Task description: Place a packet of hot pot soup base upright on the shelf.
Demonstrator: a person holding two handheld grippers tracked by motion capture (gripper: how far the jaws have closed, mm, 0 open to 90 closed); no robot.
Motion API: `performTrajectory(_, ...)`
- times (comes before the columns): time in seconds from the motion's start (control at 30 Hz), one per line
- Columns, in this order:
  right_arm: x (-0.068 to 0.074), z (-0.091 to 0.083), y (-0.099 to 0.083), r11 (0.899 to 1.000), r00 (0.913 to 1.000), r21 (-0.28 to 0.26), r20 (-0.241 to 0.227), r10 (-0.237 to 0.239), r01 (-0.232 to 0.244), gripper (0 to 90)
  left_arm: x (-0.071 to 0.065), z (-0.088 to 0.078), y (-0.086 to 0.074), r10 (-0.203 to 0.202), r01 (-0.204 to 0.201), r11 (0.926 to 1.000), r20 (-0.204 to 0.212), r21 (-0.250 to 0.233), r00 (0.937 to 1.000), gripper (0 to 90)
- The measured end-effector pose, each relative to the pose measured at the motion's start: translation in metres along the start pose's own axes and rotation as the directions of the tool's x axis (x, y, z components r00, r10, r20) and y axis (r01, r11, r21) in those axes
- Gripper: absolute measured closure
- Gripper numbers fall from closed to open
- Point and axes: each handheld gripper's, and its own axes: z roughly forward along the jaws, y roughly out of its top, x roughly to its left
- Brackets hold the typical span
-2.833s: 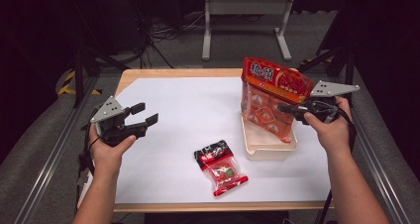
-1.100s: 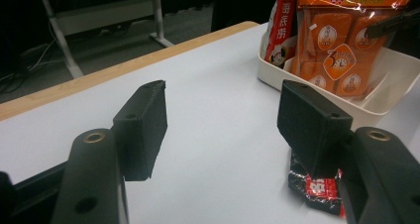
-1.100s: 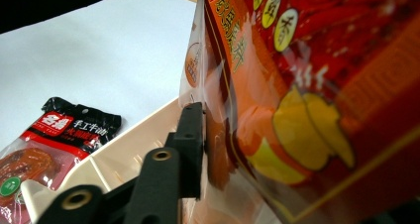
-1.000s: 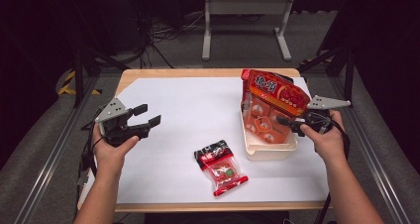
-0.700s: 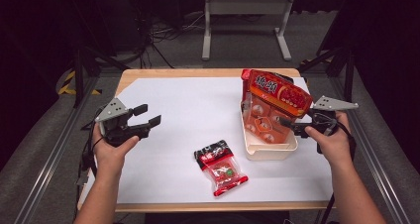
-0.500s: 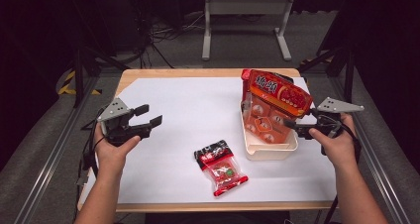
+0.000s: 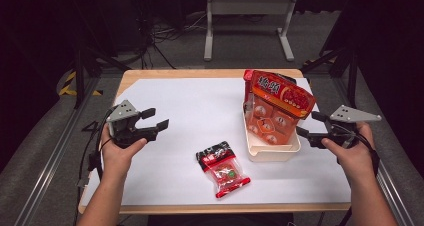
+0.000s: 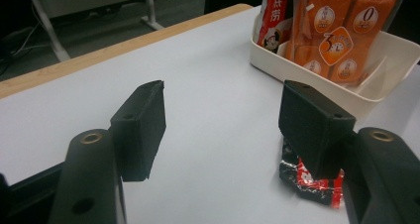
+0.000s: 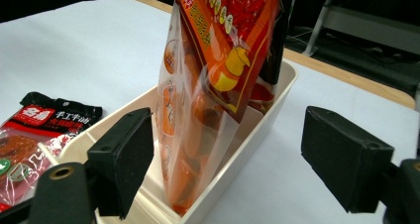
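Note:
An orange snack bag stands upright in a cream bin on the right of the white table. A red and black packet lies flat in front of the bin. My right gripper is open just right of the bin, apart from the bag. Over the table's left side my left gripper hovers open and holds nothing.
A wooden edge frames the white table top. A second red bag stands behind the orange one in the bin. Metal frame rails run along both sides, with a stand behind.
My right gripper has let go of the orange bag and pulled back to the right and toward the person. The bag now leans in the bin. The left gripper has barely moved.

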Motion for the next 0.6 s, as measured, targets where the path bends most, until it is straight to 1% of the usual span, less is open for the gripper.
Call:
performTrajectory(0.03,0.002,-0.003,0.001,1.000,1.0000,0.003,0.003,-0.005,0.005,21.2,-0.001,0.001,0.000,0.007,-0.007,1.0000,0.003,0.005,1.0000,35.8)
performTrajectory(0.1,0.006,-0.008,0.002,1.000,0.9998,0.006,0.005,-0.018,0.018,22.8,-0.003,0.003,0.000,0.008,-0.008,0.9999,0.010,0.013,0.9999,35.7)
performTrajectory(0.17,0.009,-0.014,0.003,0.999,0.9995,0.014,-0.003,-0.030,0.030,24.9,-0.004,0.005,0.000,0.007,-0.007,0.9998,0.016,0.019,0.9999,35.6)
performTrajectory(0.2,0.011,-0.016,0.004,0.999,0.9994,0.018,-0.005,-0.035,0.035,26.3,-0.004,0.006,0.001,0.017,-0.017,0.9996,0.017,0.021,0.9997,35.6)
performTrajectory(0.23,0.015,-0.021,0.006,0.999,0.9992,0.022,-0.004,-0.039,0.039,28.5,-0.005,0.008,0.000,0.014,-0.014,0.9996,0.022,0.025,0.9997,35.6)
performTrajectory(0.27,0.015,-0.021,0.006,0.999,0.9992,0.022,-0.004,-0.039,0.039,28.5,-0.005,0.008,0.000,0.014,-0.014,0.9996,0.022,0.025,0.9997,35.6)
performTrajectory(0.3,0.019,-0.026,0.008,0.998,0.9986,0.023,-0.013,-0.051,0.051,29.5,-0.006,0.010,0.001,0.014,-0.015,0.9994,0.030,0.032,0.9995,35.5)
performTrajectory(0.37,0.020,-0.027,0.009,0.998,0.9982,0.022,-0.019,-0.058,0.058,29.5,-0.007,0.011,0.001,0.016,-0.018,0.9991,0.036,0.039,0.9992,35.5)
performTrajectory(0.43,0.026,-0.029,0.011,0.997,0.9967,0.015,-0.045,-0.068,0.069,30.0,-0.008,0.013,0.001,0.023,-0.025,0.9985,0.043,0.050,0.9988,35.4)
performTrajectory(0.47,0.029,-0.029,0.011,0.997,0.9960,0.015,-0.053,-0.072,0.073,30.0,-0.009,0.015,0.000,0.016,-0.018,0.9983,0.045,0.055,0.9989,35.4)
performTrajectory(0.5,0.033,-0.028,0.012,0.997,0.9947,0.012,-0.063,-0.081,0.082,29.8,-0.009,0.016,0.000,0.024,-0.026,0.9980,0.047,0.058,0.9986,35.3)
performTrajectory(0.6,0.037,-0.027,0.014,0.995,0.9929,0.006,-0.071,-0.095,0.095,29.5,-0.010,0.018,0.000,0.023,-0.026,0.9982,0.052,0.055,0.9984,35.1)
